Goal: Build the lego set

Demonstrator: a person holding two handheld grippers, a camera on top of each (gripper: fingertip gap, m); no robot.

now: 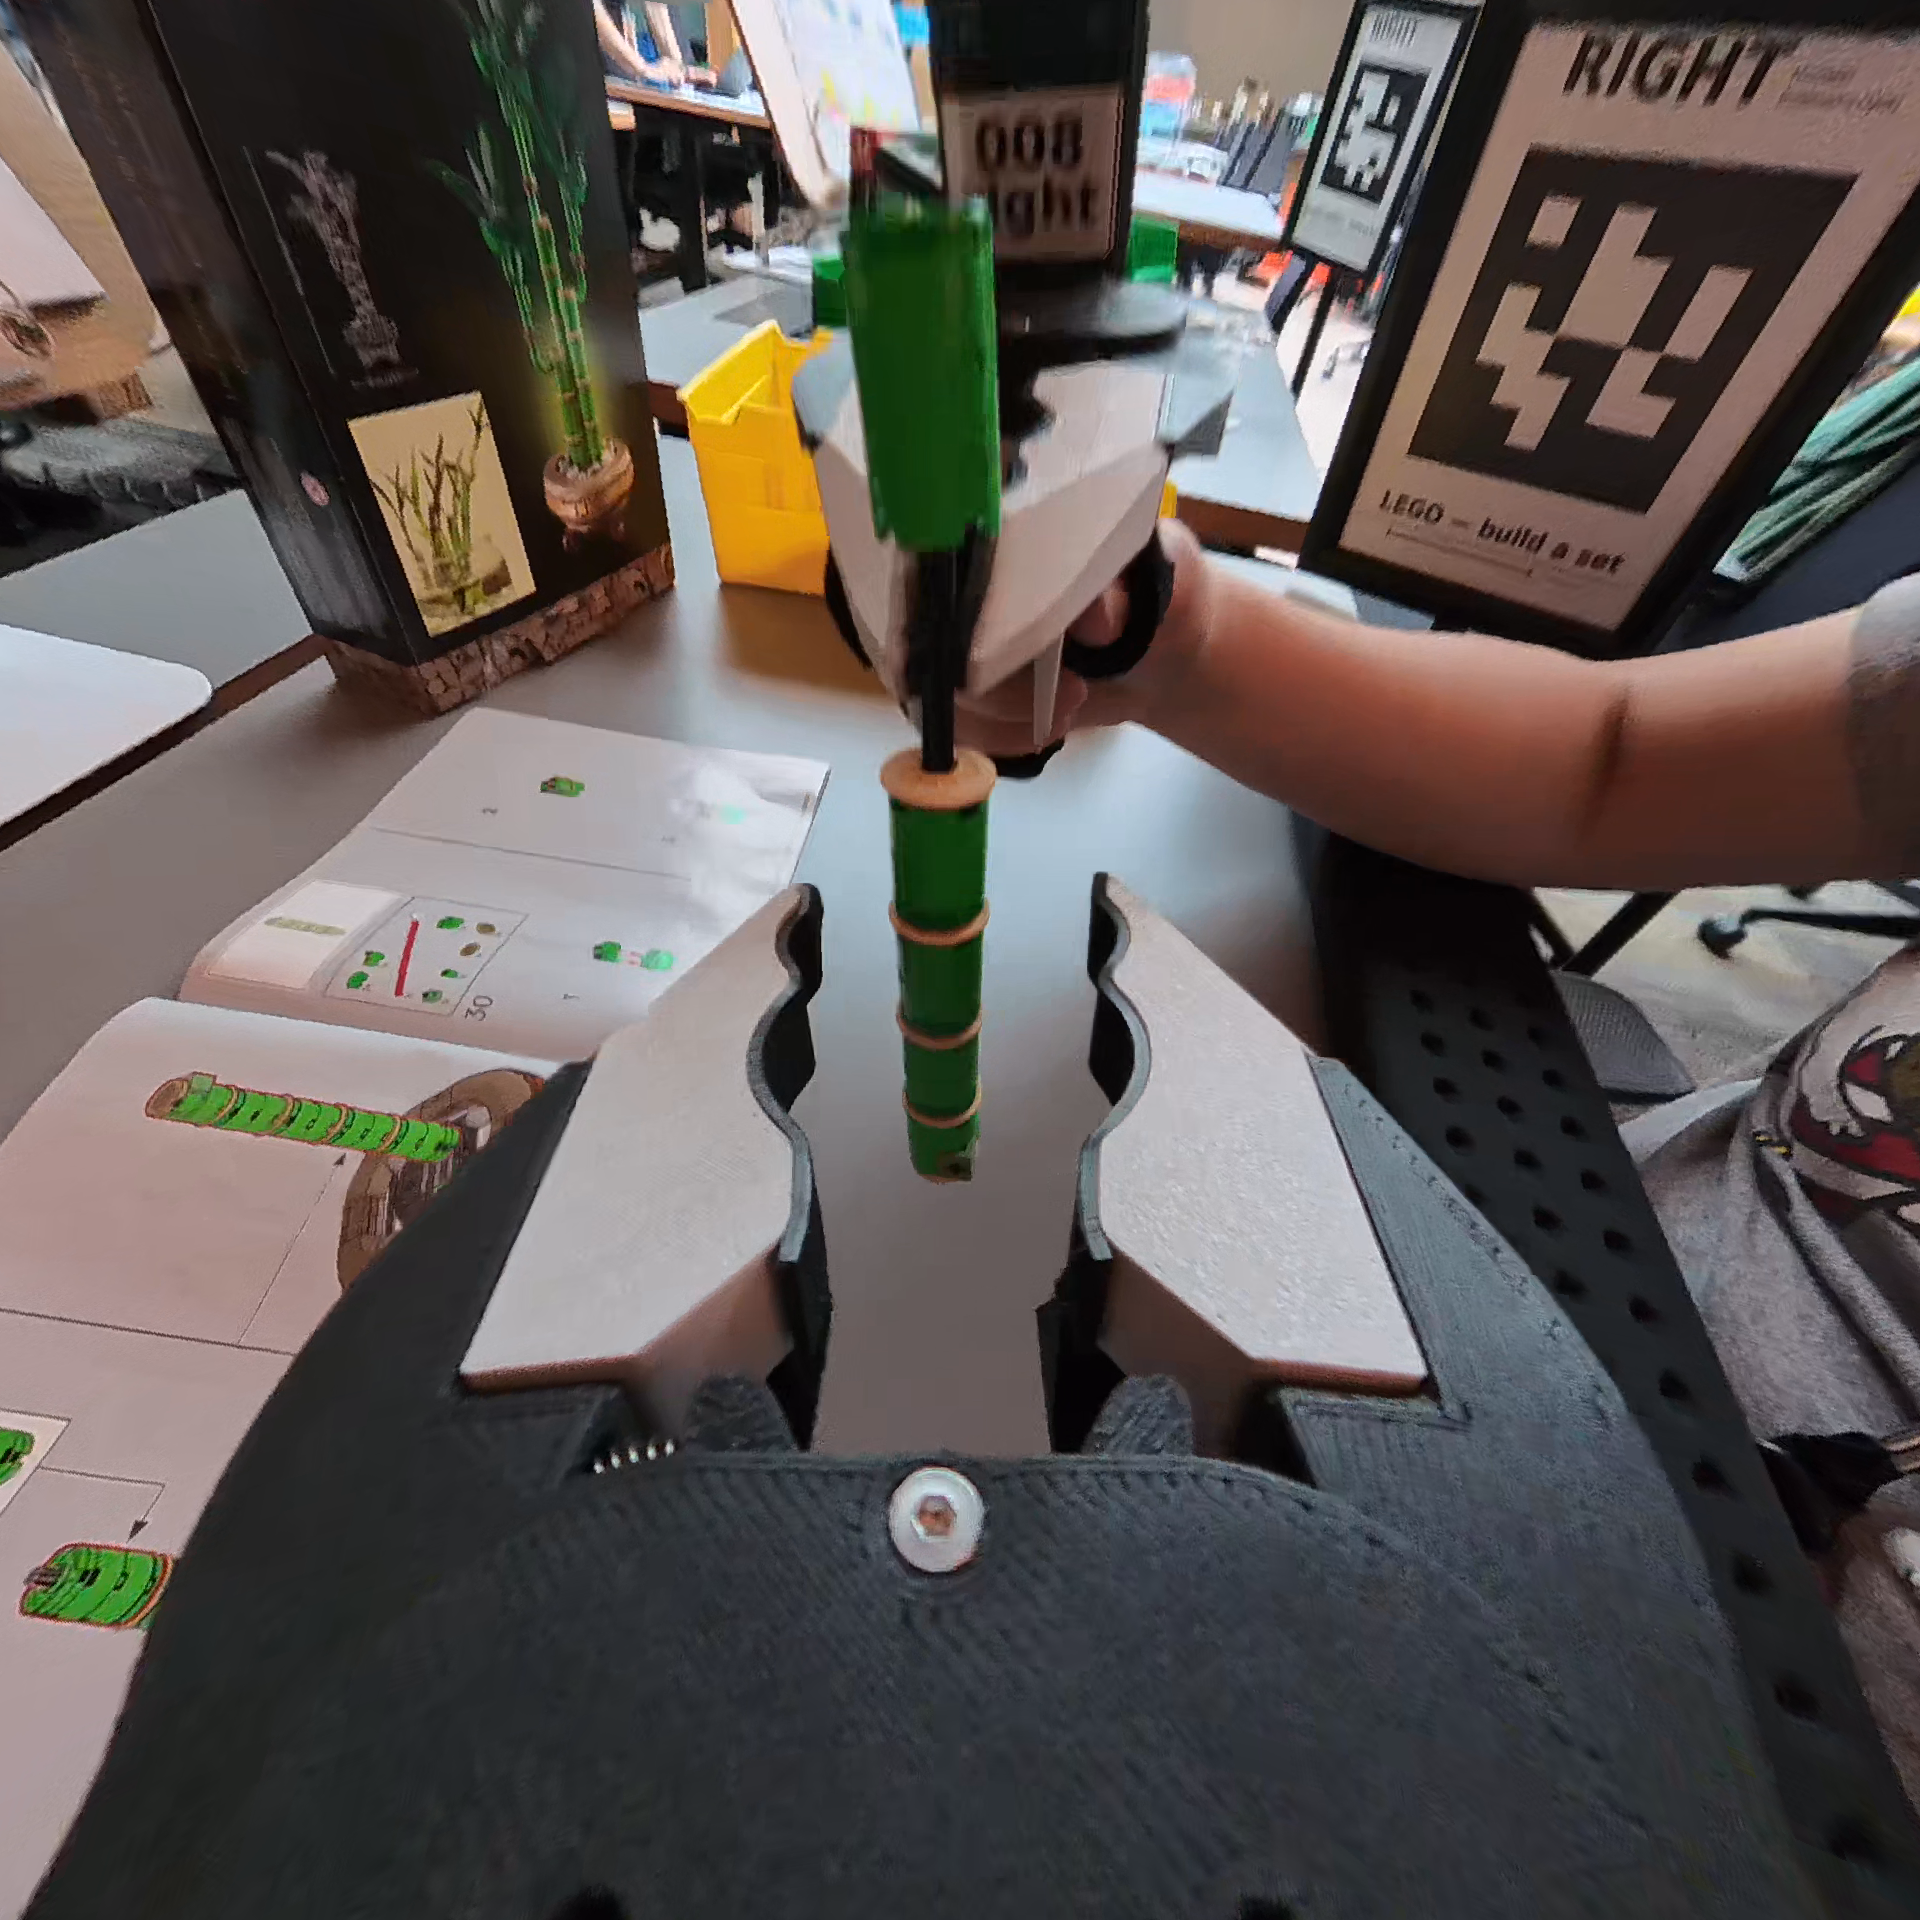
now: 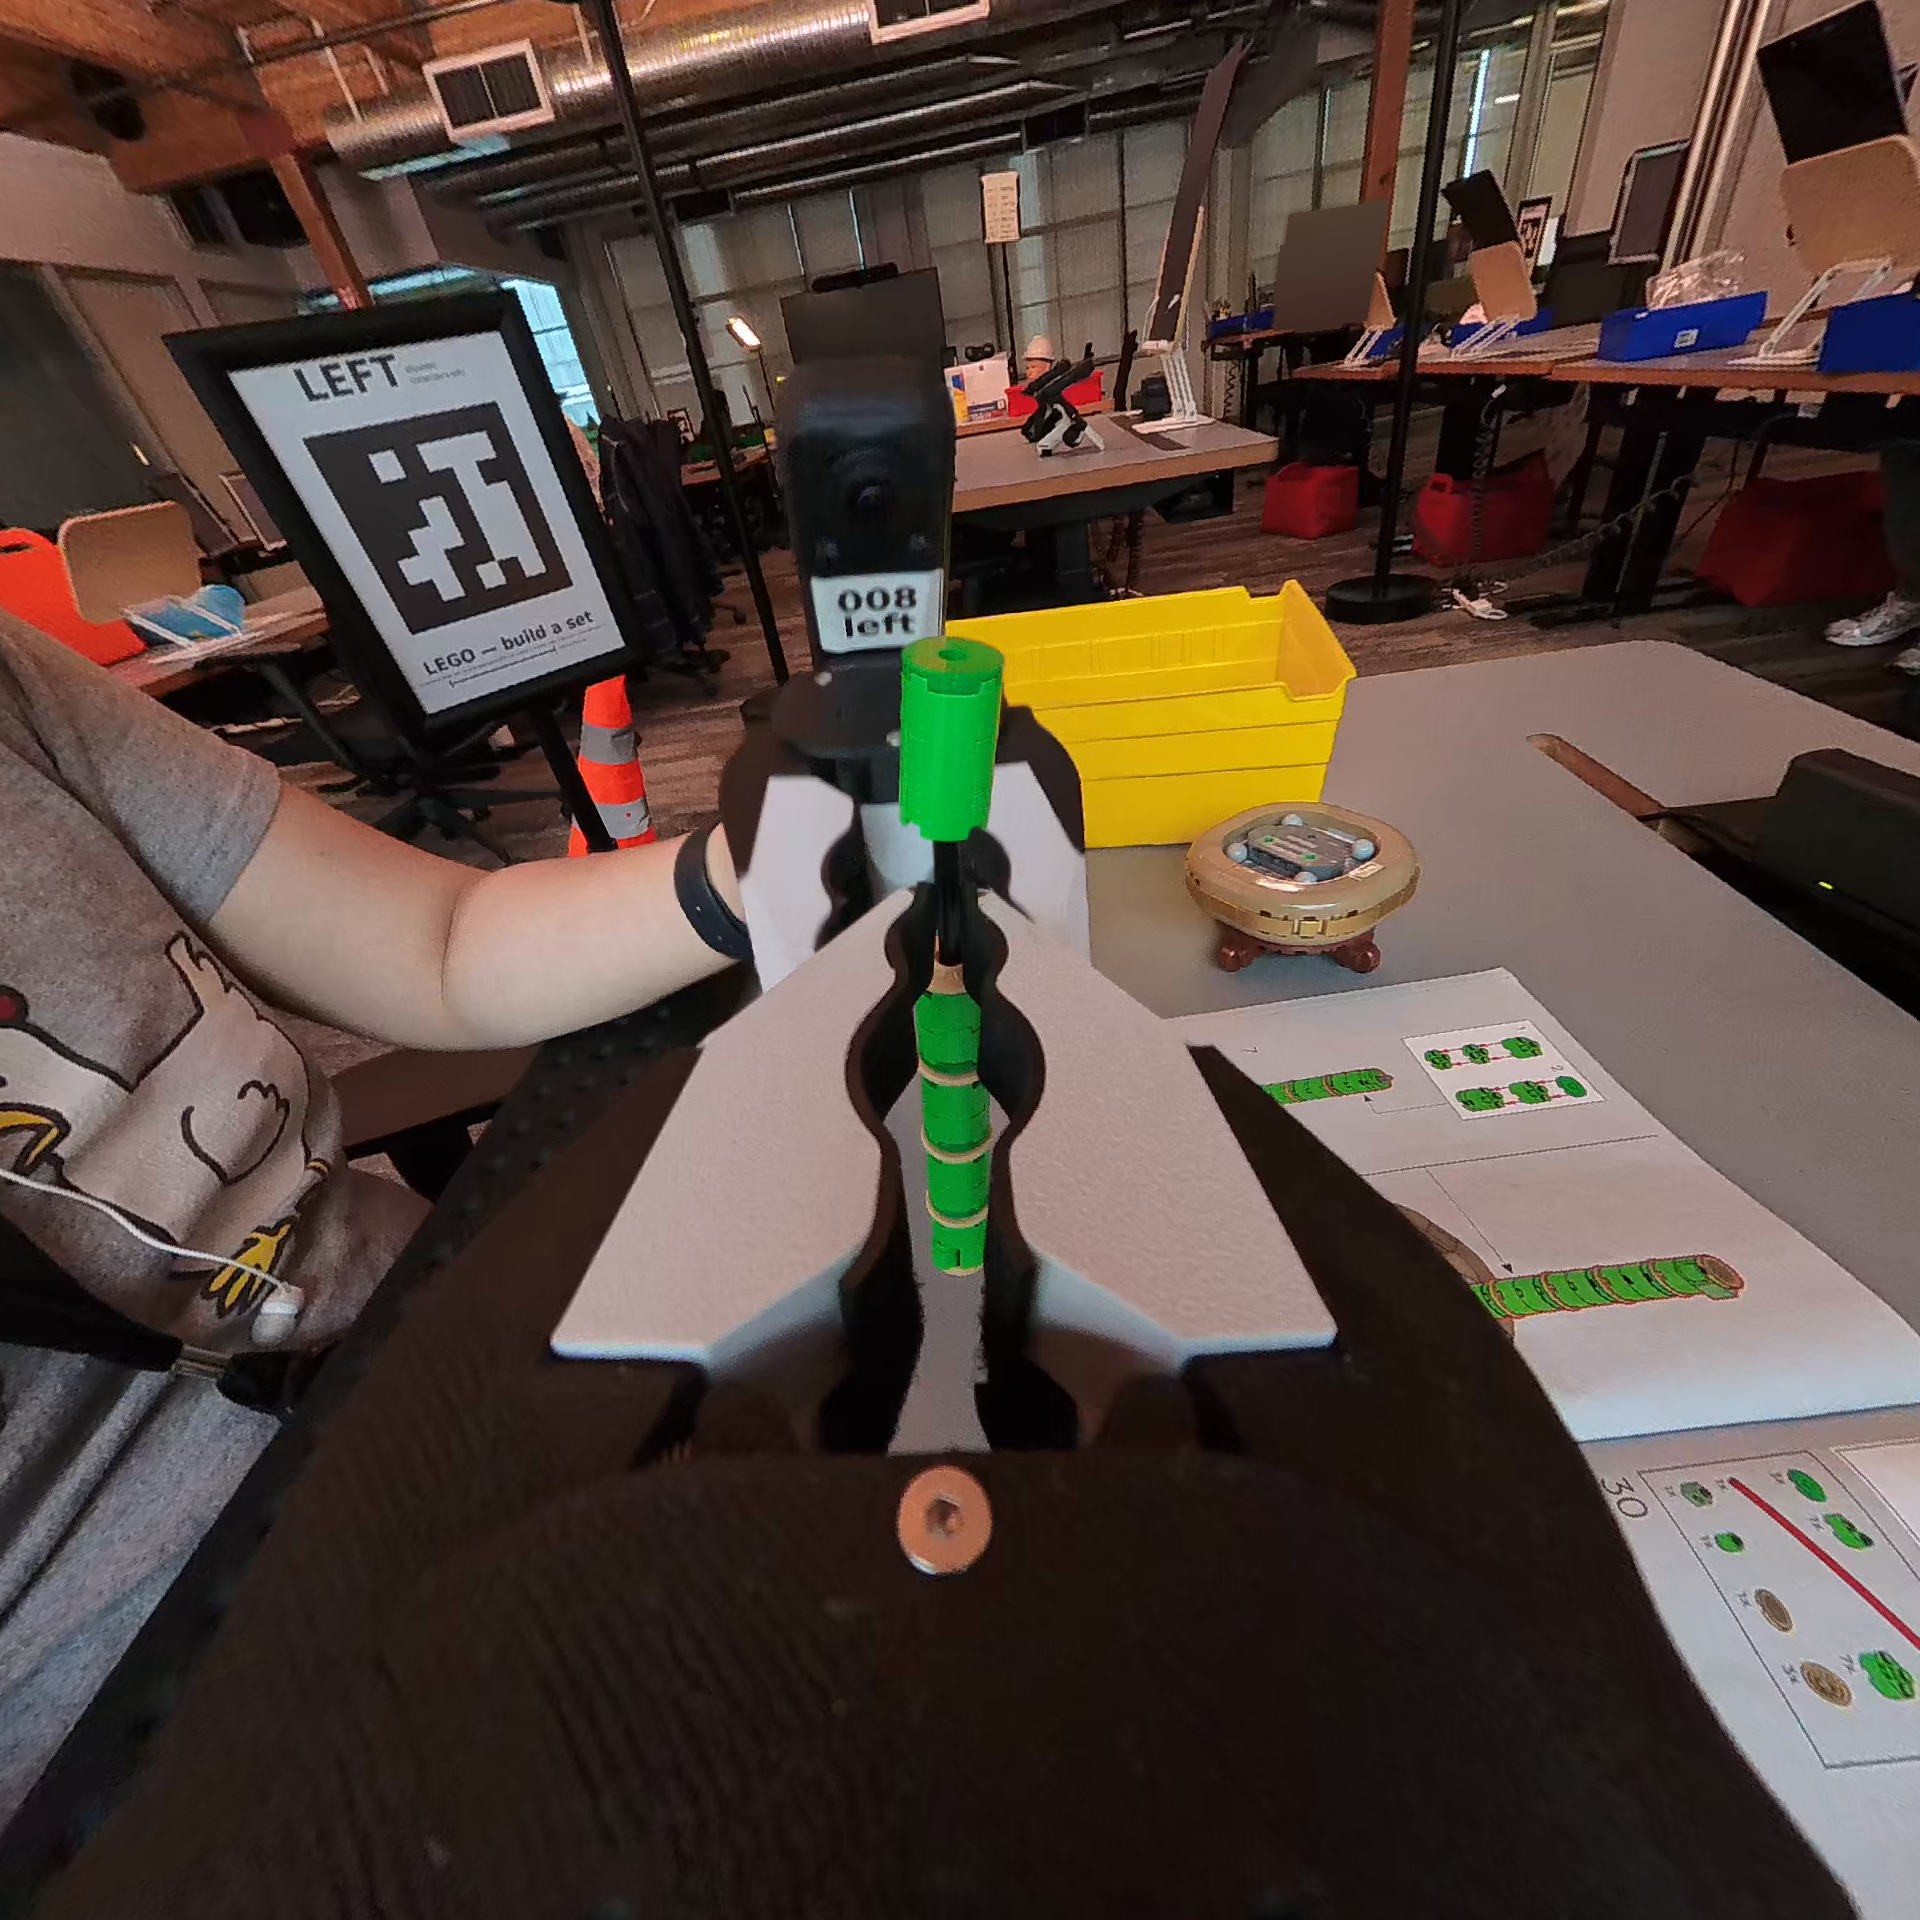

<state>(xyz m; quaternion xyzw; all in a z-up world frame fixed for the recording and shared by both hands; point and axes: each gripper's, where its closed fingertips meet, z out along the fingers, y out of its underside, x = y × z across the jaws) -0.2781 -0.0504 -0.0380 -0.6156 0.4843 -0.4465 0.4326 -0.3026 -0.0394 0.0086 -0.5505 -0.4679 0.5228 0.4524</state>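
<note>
1. At the lower left of the left wrist view, an open instruction booklet is seen lying flat on the grey table.
2. At the upper left, a tall dark box printed with a bamboo plant is stood upright behind the booklet.
3. Right of the box, at the upper middle, a yellow bin is partly hidden by the right gripper.
4. In the middle, a green stalk is held upright above the table. It is made of a black rod that carries a long green cylinder above and green segments with tan rings below.
5. The left gripper fills the bottom of this view. Its fingers are spread apart, the lower segments are seen in the gap, and neither finger is seen touching them.
6. At the upper right, a framed sign with a black-and-white marker is stood behind a bare forearm.
7. At the left of the right wrist view, a second framed sign and an orange cone are seen beyond the table.
8. In the middle of that view, the right gripper's fingertips are pressed together on the bare rod between the cylinder and the top ring.
9. To the right, a round tan pot base on dark red feet is set on the table, in front of the yellow bin and just beyond the booklet.
</note>
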